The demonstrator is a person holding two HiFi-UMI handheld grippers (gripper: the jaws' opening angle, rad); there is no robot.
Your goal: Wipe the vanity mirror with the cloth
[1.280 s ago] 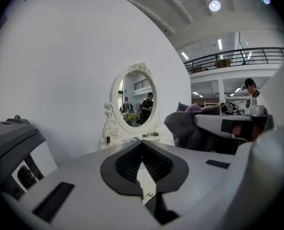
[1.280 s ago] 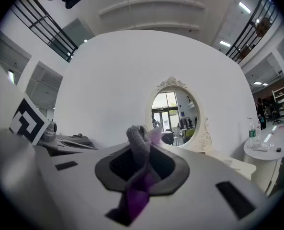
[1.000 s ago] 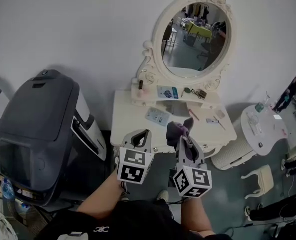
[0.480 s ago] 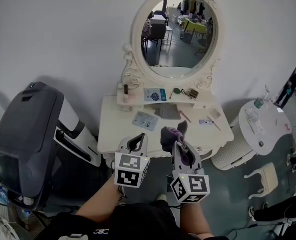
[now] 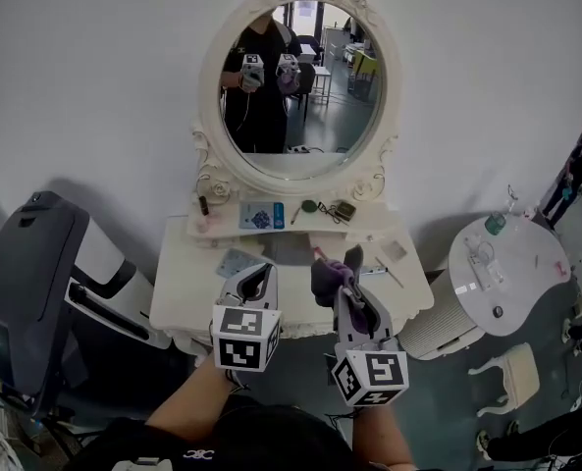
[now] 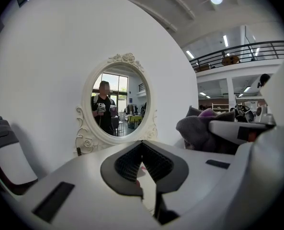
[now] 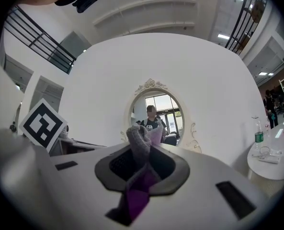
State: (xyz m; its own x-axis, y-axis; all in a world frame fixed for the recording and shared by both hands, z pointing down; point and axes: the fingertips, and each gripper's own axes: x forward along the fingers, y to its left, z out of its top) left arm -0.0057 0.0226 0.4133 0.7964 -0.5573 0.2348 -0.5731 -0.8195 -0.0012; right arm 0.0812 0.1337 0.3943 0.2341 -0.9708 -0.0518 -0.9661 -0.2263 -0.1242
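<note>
Clamped between the fingers of the right gripper (image 5: 347, 287), the cloth (image 5: 328, 273) bunches past their tips and could pull loose on the glass; the left gripper (image 5: 256, 281) has its fingers together, empty. The mirror (image 5: 320, 116), earlier ahead and right of the fingers, is now straight beyond them, well apart, showing the person's reflection (image 5: 259, 86)

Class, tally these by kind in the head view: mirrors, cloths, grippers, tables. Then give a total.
Mirrors: 1, the vanity mirror
Cloths: 1, the cloth
Grippers: 2, left gripper and right gripper
Tables: 2, vanity table and round table
Total: 6
</note>
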